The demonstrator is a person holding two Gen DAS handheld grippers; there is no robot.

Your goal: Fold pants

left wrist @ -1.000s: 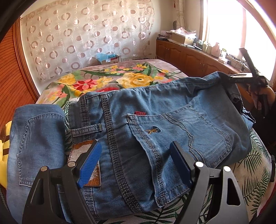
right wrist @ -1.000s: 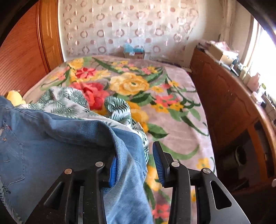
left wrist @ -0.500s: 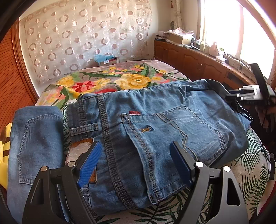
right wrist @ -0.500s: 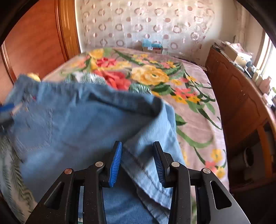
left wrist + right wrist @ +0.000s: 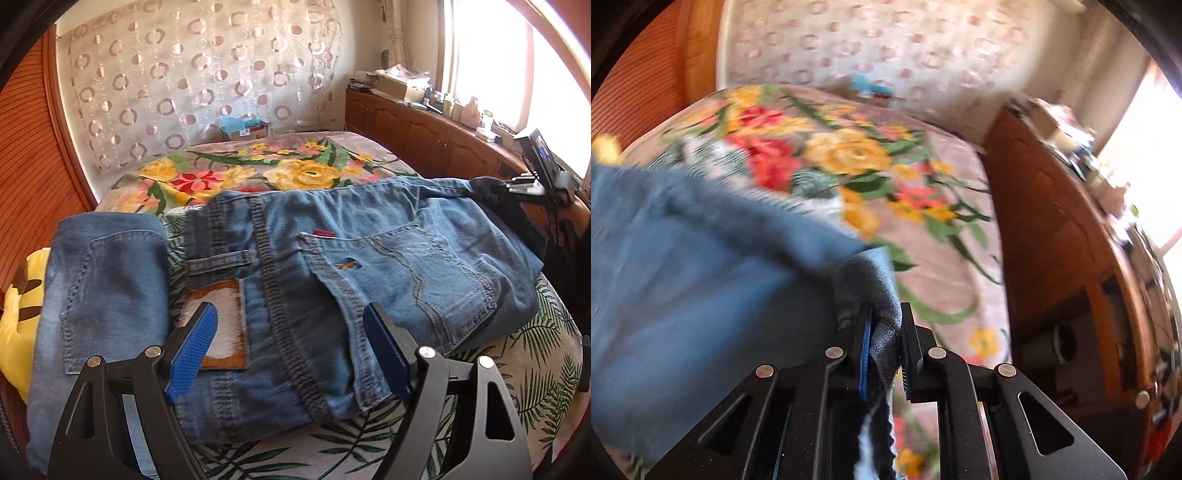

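Moved: right gripper point(image 5: 886, 339) now lower, jaws closing on jeans point(image 5: 369, 266) edge
Left gripper point(image 5: 291, 343): spread, hovering above waistband
Jeans: folded on leaf-print cloth point(image 5: 535, 354), beside folded jeans point(image 5: 103, 280)

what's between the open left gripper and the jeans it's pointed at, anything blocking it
Nothing visible. The left gripper hangs open right over the jeans, only bare denim between its fingers. The right gripper is closing on a bunched denim edge at the far side.
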